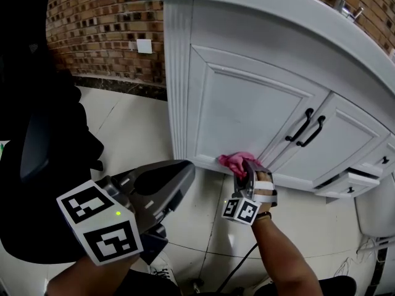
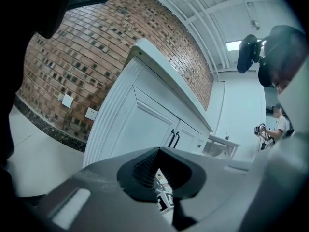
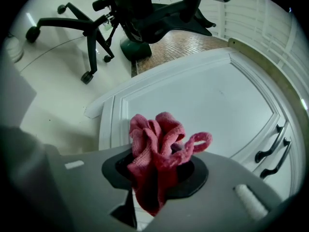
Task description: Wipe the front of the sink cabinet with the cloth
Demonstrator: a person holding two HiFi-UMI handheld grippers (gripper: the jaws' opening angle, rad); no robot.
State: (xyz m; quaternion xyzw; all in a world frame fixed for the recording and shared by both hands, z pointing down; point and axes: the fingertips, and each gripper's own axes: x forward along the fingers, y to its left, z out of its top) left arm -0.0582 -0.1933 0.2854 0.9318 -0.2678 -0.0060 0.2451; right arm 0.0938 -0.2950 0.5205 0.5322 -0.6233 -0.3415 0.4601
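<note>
The right gripper [image 1: 245, 175] pinches the pink cloth [image 1: 233, 162] at its tips and holds it against the lower edge of the sink cabinet door [image 1: 247, 113] at frame centre, apparently to wipe there. The left gripper [image 1: 182, 176], jaws together and empty, idles at lower left. The cloth is crumpled into soft, looped folds.
</note>
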